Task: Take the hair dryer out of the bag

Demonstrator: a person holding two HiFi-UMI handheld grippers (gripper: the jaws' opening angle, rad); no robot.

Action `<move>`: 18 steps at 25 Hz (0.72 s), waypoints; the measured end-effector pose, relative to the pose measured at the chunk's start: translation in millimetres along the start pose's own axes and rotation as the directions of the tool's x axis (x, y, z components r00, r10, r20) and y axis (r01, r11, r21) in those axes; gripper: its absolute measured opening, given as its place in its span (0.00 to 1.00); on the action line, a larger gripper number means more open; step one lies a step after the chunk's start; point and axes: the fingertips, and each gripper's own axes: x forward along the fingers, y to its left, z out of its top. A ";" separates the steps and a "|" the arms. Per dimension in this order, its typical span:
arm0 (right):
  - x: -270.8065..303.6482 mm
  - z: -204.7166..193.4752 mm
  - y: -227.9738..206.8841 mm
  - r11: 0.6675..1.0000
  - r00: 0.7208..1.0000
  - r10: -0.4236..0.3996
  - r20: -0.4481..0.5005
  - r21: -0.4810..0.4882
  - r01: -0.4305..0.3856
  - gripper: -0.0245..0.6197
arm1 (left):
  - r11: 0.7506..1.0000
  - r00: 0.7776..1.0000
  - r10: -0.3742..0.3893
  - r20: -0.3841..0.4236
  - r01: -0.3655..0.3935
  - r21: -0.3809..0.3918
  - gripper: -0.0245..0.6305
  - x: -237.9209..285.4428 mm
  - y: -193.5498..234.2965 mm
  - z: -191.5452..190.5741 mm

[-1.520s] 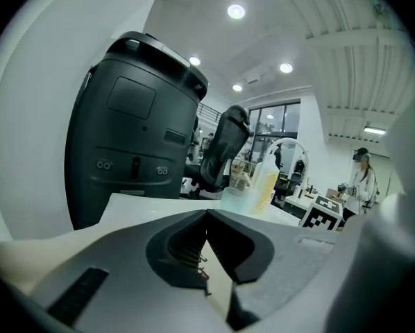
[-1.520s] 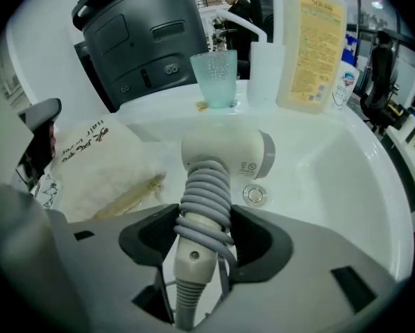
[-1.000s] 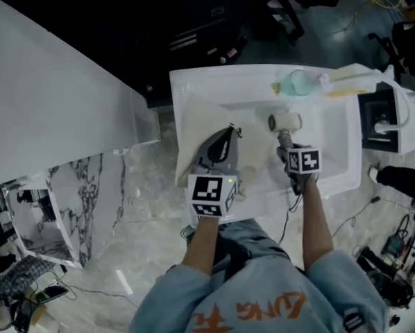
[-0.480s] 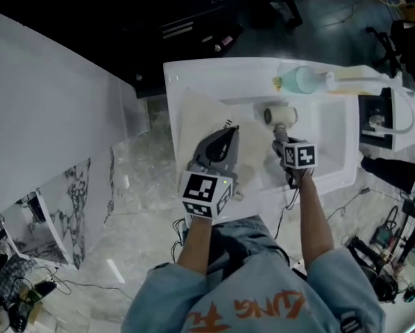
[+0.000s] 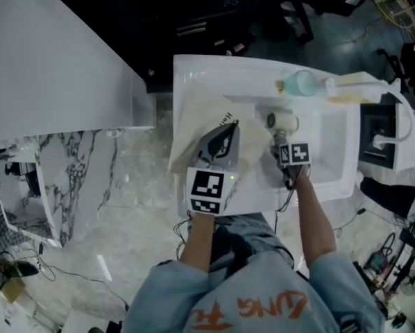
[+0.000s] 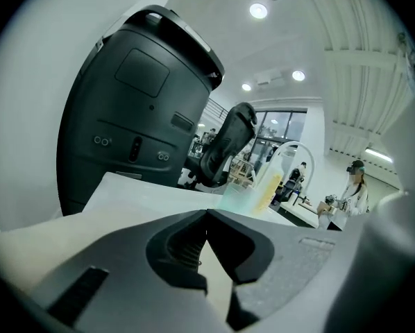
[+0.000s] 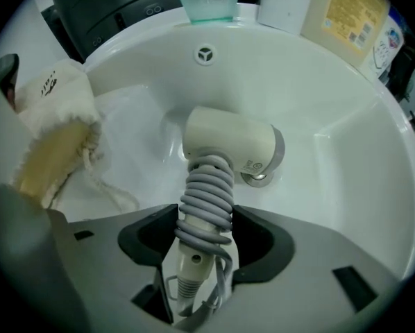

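The hair dryer [image 7: 228, 141] looks rigid, light and smooth-shelled; its cord-wrapped handle offers grip. The right gripper [image 7: 206, 240] jaws, just opening, touch that handle. The left gripper [image 6: 207, 215] jaws pinch the cloth bag [image 5: 193, 116].

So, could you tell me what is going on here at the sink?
A person holds a gripper in each hand over a white sink. The left gripper pinches a cloth bag at the sink's left side. The right gripper points down into the basin, with the cord-wrapped handle of the hair dryer between its jaws, which have just been opening slightly. The dryer is already out of the bag.
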 end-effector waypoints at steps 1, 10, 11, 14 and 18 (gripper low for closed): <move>1.1 1.9 -0.3 1.000 1.000 0.002 -0.001 -0.009 -0.002 0.42 | 1.000 1.000 0.015 0.011 -0.015 -0.001 0.04 -1.8 -1.7 -0.2; -29.7 13.2 0.5 0.996 0.989 0.076 0.126 -0.065 -0.068 0.41 | 0.994 0.991 0.112 0.077 -0.110 -0.019 0.04 -18.1 -30.8 -11.1; -39.6 17.3 0.5 0.994 0.982 0.091 0.163 -0.068 -0.081 0.41 | 0.993 0.990 0.117 0.083 -0.116 -0.018 0.04 -18.2 -35.9 -11.5; -70.9 39.0 0.7 0.988 0.945 0.149 0.290 -0.081 -0.131 0.40 | 0.992 0.987 0.124 0.106 -0.125 0.003 0.04 -13.4 -51.1 -9.8; -115.2 58.7 2.9 0.977 0.875 0.214 0.435 -0.109 -0.184 0.36 | 0.990 0.983 0.129 0.132 -0.135 0.040 0.04 -12.1 -73.0 -2.4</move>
